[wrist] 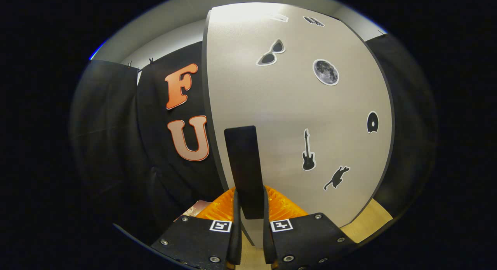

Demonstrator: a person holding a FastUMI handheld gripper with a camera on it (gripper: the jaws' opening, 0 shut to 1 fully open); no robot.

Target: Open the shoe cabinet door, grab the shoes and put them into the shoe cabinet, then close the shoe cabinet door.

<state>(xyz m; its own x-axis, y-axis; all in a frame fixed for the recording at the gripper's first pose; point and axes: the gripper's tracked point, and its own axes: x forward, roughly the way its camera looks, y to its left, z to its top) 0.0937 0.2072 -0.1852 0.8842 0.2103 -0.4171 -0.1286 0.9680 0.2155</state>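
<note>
**Gripper clamped on the cabinet door's handle**

While the two fingers pinch the dark upright handle [244, 165] between them, the gripper [251, 239] is grasping it low down — a stiff, slim bar that looks unlikely to flex or slip. The shoe cabinet door [295, 107], a rigid pale panel dotted with stickers, rises just beyond the fingers and probably swings lightly. The gripper points straight at the panel, tilted slightly upward.

1. The shoe cabinet door [271, 99] is pale grey with a dark edge.
2. Its handle [245, 165], which the claw [250, 219] grips, is black.
3. Black-and-white stickers [308, 151] dot the door.
</note>
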